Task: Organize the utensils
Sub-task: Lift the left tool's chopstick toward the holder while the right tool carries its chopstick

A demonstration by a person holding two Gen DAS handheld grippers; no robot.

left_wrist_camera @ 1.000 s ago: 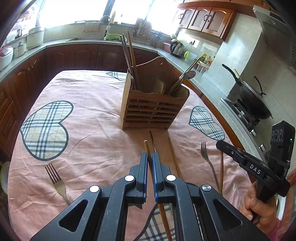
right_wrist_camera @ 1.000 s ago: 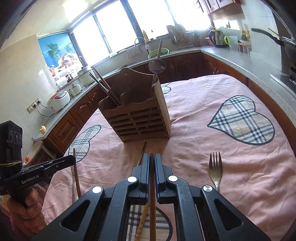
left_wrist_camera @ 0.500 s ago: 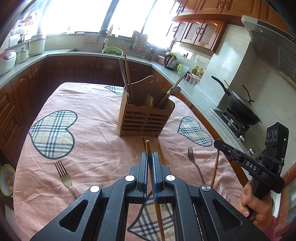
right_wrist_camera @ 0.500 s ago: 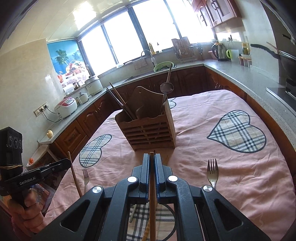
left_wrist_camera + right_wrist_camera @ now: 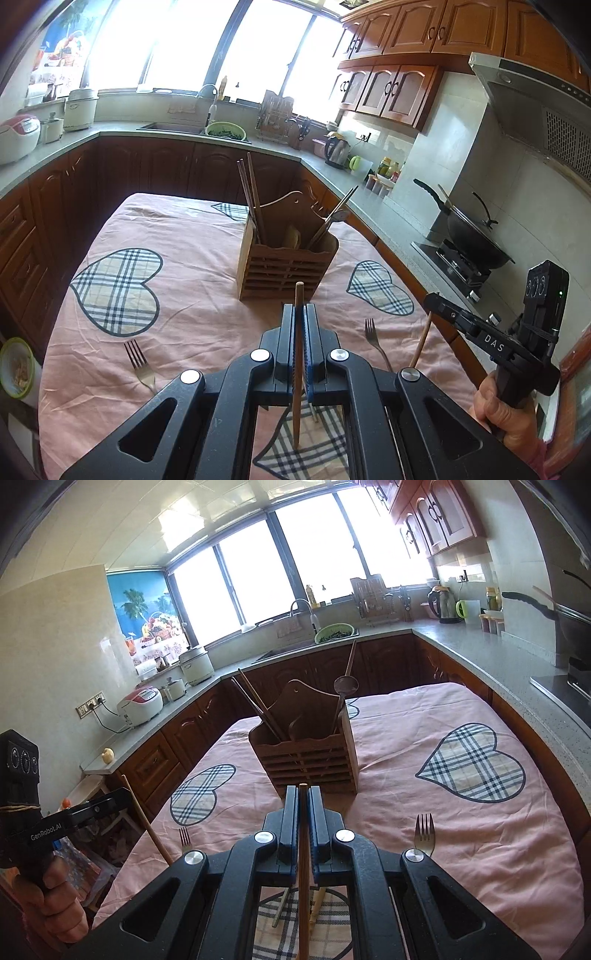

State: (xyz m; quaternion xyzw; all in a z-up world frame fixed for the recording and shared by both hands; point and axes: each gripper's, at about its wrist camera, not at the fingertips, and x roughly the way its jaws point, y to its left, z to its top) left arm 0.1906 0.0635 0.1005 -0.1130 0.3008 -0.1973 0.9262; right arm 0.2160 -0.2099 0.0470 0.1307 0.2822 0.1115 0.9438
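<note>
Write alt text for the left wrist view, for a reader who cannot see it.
The left tool is shut on a wooden chopstick, raised above a pink tablecloth with plaid hearts. Beyond it stands a slatted wooden utensil holder holding chopsticks and a spoon; two forks lie on the cloth. At right, the right tool grips another chopstick.

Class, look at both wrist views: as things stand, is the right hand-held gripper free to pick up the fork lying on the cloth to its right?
Probably not yet. The right hand-held gripper is shut on a wooden chopstick, so its jaws are occupied. The way to the fork itself looks unobstructed.
</note>
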